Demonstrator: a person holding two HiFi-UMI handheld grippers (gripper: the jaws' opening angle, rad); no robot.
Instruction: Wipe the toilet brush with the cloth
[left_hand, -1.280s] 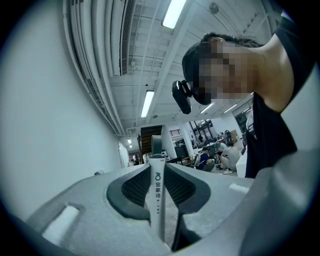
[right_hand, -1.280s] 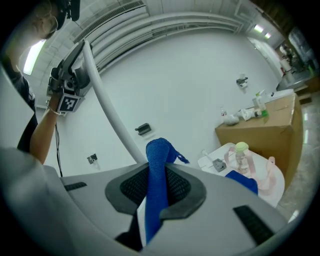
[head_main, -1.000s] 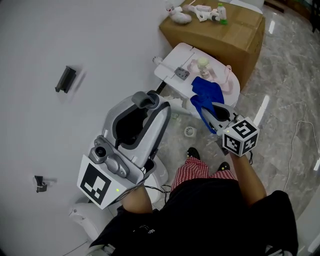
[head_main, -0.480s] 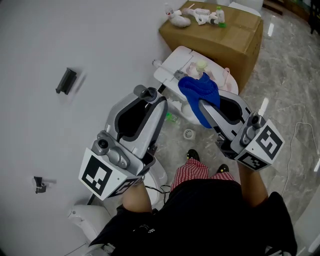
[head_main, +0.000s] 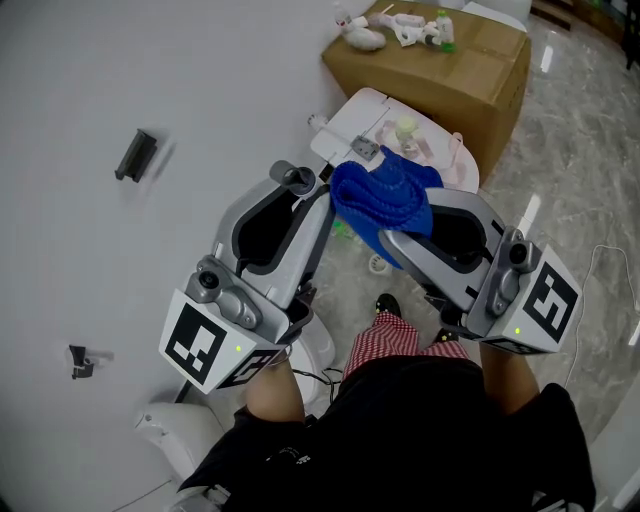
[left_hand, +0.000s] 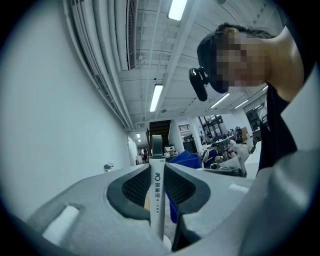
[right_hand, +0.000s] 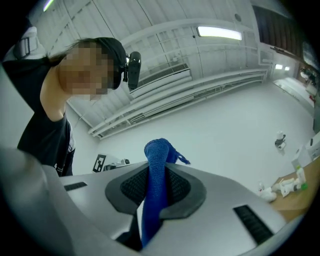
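Observation:
My left gripper (head_main: 303, 198) is shut on the toilet brush's white handle (left_hand: 157, 192), which stands upright between the jaws with its grey end (head_main: 296, 178) poking out past them. The brush head is hidden. My right gripper (head_main: 398, 228) is shut on a bunched blue cloth (head_main: 383, 195), held high and tilted upward. The cloth hangs right beside the left gripper's tip, and I cannot tell whether it touches the handle. In the right gripper view the cloth (right_hand: 156, 185) runs up between the jaws of the right gripper (right_hand: 156, 172). Behind the handle in the left gripper view, the cloth (left_hand: 186, 159) shows past the left gripper (left_hand: 157, 170).
A white toilet (head_main: 345, 125) with small items on it stands below the grippers. Behind it is a cardboard box (head_main: 450, 70) topped with toys and bottles. A white wall with a dark bracket (head_main: 133, 155) is at left. A white floor stand (head_main: 165, 435) sits near my feet.
My right gripper has risen with the blue cloth from over the toilet up to beside the left gripper's tip, tilting upward. The left gripper and handle stayed put.

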